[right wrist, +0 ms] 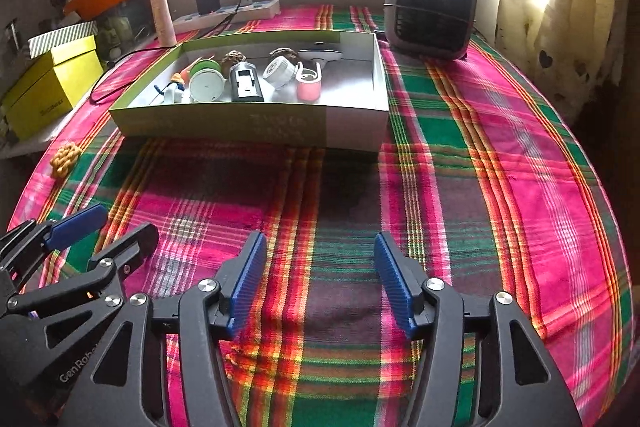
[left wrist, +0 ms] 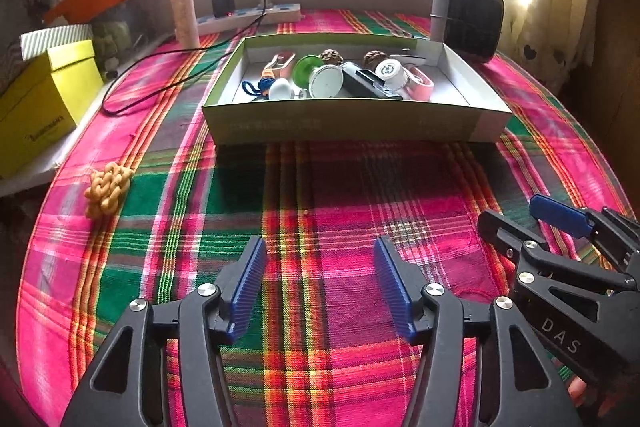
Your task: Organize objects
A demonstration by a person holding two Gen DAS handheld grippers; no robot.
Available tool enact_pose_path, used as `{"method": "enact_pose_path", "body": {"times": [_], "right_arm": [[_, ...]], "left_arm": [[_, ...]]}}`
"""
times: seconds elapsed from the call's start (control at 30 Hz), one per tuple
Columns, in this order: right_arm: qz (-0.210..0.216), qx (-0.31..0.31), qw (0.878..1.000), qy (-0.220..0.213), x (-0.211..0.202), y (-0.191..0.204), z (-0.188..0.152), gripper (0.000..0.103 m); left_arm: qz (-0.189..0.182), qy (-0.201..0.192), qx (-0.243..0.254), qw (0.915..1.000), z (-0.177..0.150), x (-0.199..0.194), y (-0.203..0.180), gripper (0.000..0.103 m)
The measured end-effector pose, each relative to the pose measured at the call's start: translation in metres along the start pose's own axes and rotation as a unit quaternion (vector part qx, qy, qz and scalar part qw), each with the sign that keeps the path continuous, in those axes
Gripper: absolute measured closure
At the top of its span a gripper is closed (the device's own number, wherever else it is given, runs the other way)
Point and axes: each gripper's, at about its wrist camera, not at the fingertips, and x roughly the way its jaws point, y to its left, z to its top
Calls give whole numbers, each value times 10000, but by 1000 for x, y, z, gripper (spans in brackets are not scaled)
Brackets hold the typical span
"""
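Left gripper (left wrist: 320, 287): jaws stood wide, nothing between them.
Right gripper (right wrist: 320, 283): wide as well, empty.
Knotted toy (left wrist: 107, 194): lay on the plaid cloth (left wrist: 340, 187), well apart from the box (left wrist: 344, 123).
Risk: it might have been overlooked, or its lumpy knots slipped between the pads.

Was a table with a bright checked cloth (left wrist: 320, 219). On it lay a box (left wrist: 352, 123), a yellow knot toy (left wrist: 107, 191), a small fan (left wrist: 472, 19).

Pink-green plaid tablecloth (left wrist: 328, 211) (orange stripes), mustard knotted toy (left wrist: 107, 195), blue-padded fingers (left wrist: 248, 287).
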Motion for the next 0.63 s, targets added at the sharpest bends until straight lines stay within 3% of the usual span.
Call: {"method": "enact_pose_path", "body": {"times": [0.63], "right_arm": [[-15,-11,10000,4,0,1,0,44]], "left_arm": [[-3,-1,-19,10000,0,0,0,46]]}}
